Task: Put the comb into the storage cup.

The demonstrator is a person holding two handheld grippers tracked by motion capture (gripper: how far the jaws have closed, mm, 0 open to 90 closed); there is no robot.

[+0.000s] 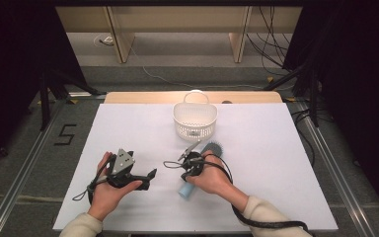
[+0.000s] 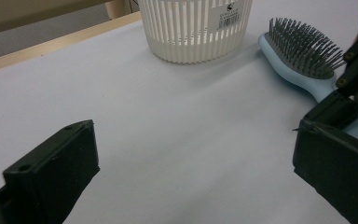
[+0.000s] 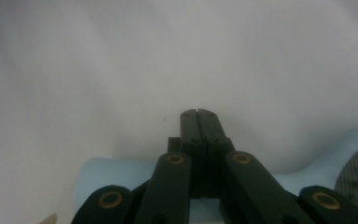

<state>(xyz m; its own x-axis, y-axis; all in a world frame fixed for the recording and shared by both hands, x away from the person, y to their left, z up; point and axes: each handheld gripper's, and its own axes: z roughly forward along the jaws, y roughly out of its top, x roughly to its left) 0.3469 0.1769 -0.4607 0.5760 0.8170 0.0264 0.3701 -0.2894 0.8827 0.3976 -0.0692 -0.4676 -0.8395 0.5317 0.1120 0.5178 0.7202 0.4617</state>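
Note:
A light blue hairbrush point(image 1: 205, 155) with grey bristles lies on the white table just in front of a white slatted basket point(image 1: 195, 121). My right gripper point(image 1: 172, 164) hovers across the brush's handle and points left. In the right gripper view its jaws point(image 3: 199, 115) are shut together with nothing between them, and the blue handle point(image 3: 102, 173) lies under them. My left gripper point(image 1: 145, 177) sits to the left, held by a hand. In the left gripper view it point(image 2: 191, 172) stands wide open and empty, facing the basket point(image 2: 193, 28) and the brush point(image 2: 303, 51).
The white table sheet point(image 1: 128, 128) has free room on both sides of the basket. A wooden table edge point(image 1: 143, 97) runs behind it. Cables trail from both grippers toward the front edge. Dark stands and floor cables surround the table.

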